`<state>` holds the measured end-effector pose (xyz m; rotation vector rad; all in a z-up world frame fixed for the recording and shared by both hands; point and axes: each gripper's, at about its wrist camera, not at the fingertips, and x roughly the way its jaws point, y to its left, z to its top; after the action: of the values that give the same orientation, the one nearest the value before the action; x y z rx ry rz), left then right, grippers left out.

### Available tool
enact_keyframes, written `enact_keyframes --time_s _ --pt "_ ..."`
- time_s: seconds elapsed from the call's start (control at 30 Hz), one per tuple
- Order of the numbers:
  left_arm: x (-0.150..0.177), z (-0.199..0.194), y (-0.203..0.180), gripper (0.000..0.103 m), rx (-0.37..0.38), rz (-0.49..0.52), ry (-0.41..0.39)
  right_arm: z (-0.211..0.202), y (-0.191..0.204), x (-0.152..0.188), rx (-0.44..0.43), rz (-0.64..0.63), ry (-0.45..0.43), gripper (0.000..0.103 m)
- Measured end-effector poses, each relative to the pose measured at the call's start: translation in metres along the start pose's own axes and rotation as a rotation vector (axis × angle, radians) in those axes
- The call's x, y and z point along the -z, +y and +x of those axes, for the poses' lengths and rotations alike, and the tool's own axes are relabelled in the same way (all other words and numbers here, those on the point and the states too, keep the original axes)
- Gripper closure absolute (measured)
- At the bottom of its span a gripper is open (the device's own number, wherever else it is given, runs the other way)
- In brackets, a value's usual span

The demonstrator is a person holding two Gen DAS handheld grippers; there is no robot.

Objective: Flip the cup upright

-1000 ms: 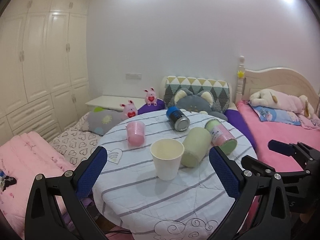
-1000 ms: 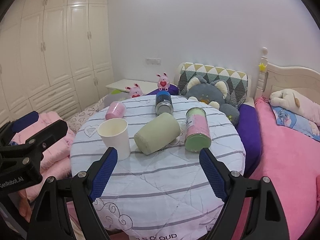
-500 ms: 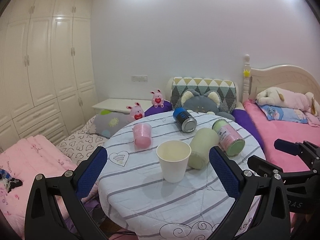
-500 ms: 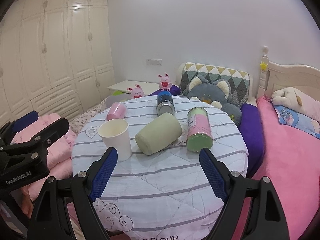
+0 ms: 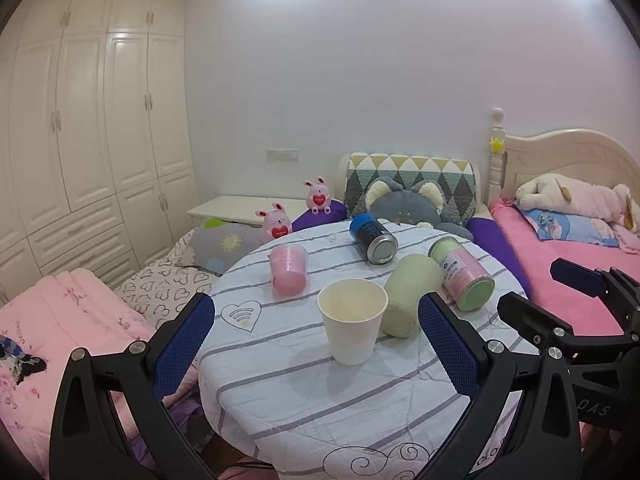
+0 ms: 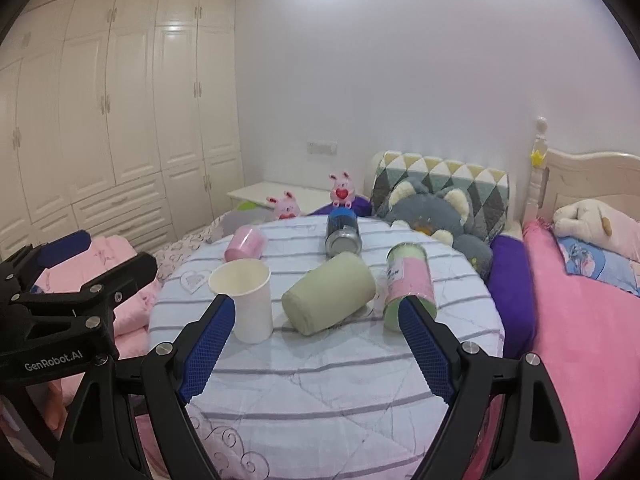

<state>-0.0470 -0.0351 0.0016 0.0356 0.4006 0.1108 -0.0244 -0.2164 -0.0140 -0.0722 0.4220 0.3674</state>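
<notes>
- The white paper cup [image 5: 353,326] stands upright near the middle of the tabletop [image 5: 320,408], mouth up, so that one looks done.
- Just right of it the pale green cup [image 6: 329,298] lies on its side, closed base toward the near edge, touching or nearly touching the white cup in the left wrist view. My read: this one is next for flipping.
- Further left and back, the pink cup [image 5: 289,270] sits tipped too, its open mouth turned away, so it also seems left to do.
- Two cans lie on their sides as well: a blue can [image 5: 373,237] at the far side and a pink and green can [image 5: 462,273] on the right.
- The left gripper [image 5: 316,346] hangs in front of the white cup, jaws spread wide, nothing between them.
- The right gripper [image 6: 316,344] faces the green cup, jaws equally wide and empty, not touching anything yet.
- Writing: "GenRobot.AI" reads clearly on the left gripper's body in the right wrist view. Letters at the cloth's near hem are cut off, and the can label is too small to read.
</notes>
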Motion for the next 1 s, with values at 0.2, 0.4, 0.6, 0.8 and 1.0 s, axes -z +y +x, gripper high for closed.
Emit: enact_keyframes --time_s 0.2,0.4,0.6,0.8,1.0 --pt "0.0005 0.0019 0.0002 0.0 0.001 0.001 0.006 0.0029 -0.0003 0.0 -0.01 0.001 0.004 0.018" --pt "0.0008 0.0021 0.0 0.0 -0.002 0.003 0.007 0.0039 0.0002 -0.0001 -0.016 -0.001 0.005 0.018" --pt "0.0014 0.0025 -0.0001 0.0 -0.001 0.003 0.008 0.0047 -0.0004 -0.0003 -0.016 0.0 0.01 0.018" --pt "0.0019 0.0032 -0.0004 0.0 0.001 0.004 0.014 0.0073 -0.0022 0.0002 -0.011 0.0 0.02 0.018" --pt "0.0047 0.0055 -0.0034 0.0 0.001 0.004 0.02 0.01 -0.0038 0.001 -0.009 -0.001 0.035 0.018"
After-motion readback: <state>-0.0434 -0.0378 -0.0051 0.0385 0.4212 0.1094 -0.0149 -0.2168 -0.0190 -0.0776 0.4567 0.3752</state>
